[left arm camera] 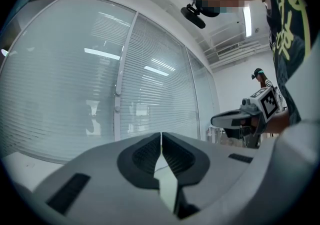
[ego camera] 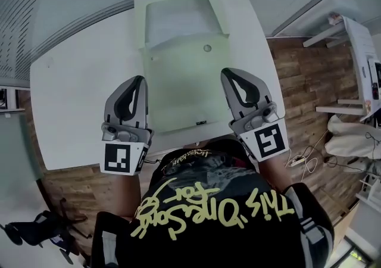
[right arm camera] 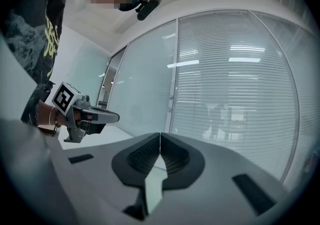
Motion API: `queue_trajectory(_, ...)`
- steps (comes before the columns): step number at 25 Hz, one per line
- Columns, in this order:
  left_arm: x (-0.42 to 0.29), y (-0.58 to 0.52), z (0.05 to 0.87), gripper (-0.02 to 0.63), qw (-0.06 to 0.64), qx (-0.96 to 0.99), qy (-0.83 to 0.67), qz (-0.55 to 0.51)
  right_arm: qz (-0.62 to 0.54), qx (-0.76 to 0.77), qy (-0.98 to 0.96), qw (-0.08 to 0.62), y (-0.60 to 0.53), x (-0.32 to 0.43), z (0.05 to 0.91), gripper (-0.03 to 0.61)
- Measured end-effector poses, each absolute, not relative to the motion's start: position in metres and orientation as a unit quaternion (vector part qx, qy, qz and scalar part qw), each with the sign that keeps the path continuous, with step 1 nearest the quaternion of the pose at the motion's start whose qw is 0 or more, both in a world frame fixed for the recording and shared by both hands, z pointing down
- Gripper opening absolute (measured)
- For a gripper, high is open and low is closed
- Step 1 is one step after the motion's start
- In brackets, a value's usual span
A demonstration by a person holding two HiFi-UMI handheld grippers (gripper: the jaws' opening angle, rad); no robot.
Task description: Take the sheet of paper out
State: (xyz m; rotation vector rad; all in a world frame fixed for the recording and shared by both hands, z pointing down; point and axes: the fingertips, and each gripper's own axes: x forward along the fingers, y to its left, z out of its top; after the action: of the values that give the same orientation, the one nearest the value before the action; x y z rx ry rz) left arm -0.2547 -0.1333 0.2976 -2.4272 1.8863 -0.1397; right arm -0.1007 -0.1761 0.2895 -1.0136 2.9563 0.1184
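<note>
The sheet of paper we cannot pick out on its own: what shows is a pale green folder (ego camera: 181, 91) lying flat on the white desk (ego camera: 71, 94), and its cover lets us tell nothing apart inside it. The flap (ego camera: 178, 19) is folded back toward the desk's far edge, and a small round snap (ego camera: 207, 48) sits near the mouth of the folder. The left gripper (ego camera: 140, 80) lies along the folder's left edge and the right gripper (ego camera: 228, 74) along its right edge, both pointing away from us with their tips about level with the folder's middle. Whether either tip touches the folder we cannot tell. In the left gripper view the dark ribbed fingers (left arm camera: 145, 156) meet along one thin line with nothing between them, and the right gripper's fingers (right arm camera: 175, 156) look the same in their own view: pressed together, empty. Each view also catches the other gripper off to the side, held level. Close to us is a black shirt (ego camera: 208, 207) with yellow lettering. Around the desk runs a wood floor (ego camera: 309, 82), and ahead stands a glass wall (left arm camera: 75, 84) with blinds.
</note>
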Motion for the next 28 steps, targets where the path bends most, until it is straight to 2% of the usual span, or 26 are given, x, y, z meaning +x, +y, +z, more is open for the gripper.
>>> queue_trajectory(18,-0.264,-0.146,0.318,0.014,0.017,-0.777,0.624,-0.083,0.042,-0.318,0.947,-0.029,-0.199,-0.102,0.314,0.009)
queue_trajectory(28,-0.261,-0.17,0.328,0.015,0.003,-0.769,0.628,-0.119,0.078,-0.322,0.94,-0.078,-0.226,-0.103,0.327,0.011)
